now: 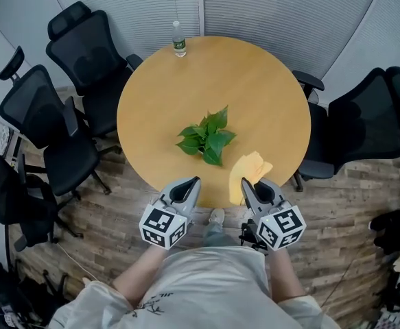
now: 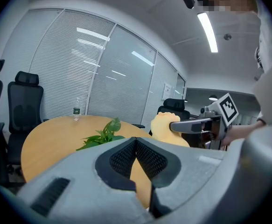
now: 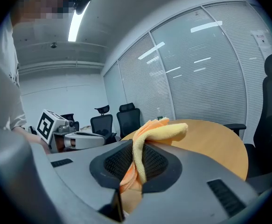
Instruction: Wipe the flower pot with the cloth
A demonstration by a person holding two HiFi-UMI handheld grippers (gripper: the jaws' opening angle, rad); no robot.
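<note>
Gripping a yellow cloth (image 1: 250, 167) between them, the jaws of the right gripper (image 1: 246, 184) were pressed onto its fabric. A fold rose out of the jaws and drooped over their tips. The cloth hung over the near edge of the round wooden worktop (image 1: 261, 88), just beside the plant (image 1: 207, 137) on its right and on the person's side. The plant's green leaves spread out near the middle of the worktop, and the flower pot under them could not be made out. The left gripper (image 1: 195, 181) hovered near the plant, also on the person's side and to the left of the cloth. Its jaws were fully together with nothing between them. A clear water bottle (image 1: 178, 39) stood well apart from the plant, at the far edge beyond it. Black office chairs (image 1: 55, 115) stood off to the plant's left and right.
</note>
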